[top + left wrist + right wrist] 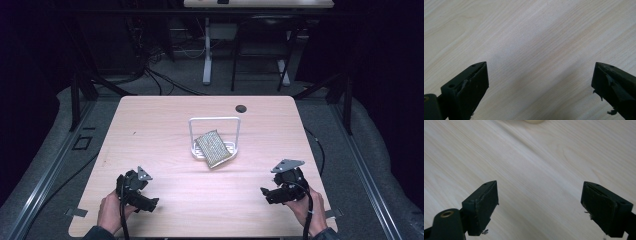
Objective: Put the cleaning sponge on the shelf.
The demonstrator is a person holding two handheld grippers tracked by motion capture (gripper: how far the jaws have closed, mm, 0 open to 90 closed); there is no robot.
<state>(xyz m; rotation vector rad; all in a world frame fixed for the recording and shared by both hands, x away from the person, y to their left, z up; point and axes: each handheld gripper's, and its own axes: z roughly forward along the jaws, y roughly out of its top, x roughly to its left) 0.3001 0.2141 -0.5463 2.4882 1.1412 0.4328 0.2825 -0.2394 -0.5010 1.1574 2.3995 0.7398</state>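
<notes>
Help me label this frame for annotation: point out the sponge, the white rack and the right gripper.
sponge [214, 149], high view, middle of its speckled face.
white rack [214, 119], high view, top bar of its frame.
right gripper [264, 192], high view, between its jaw tips.

A lab: a light wooden desk [150, 125] ringed by dark metal framing [75, 100], loose cables [160, 80] on grey carpet behind.

Overhead view; two close tabletop [165, 200] views
</notes>
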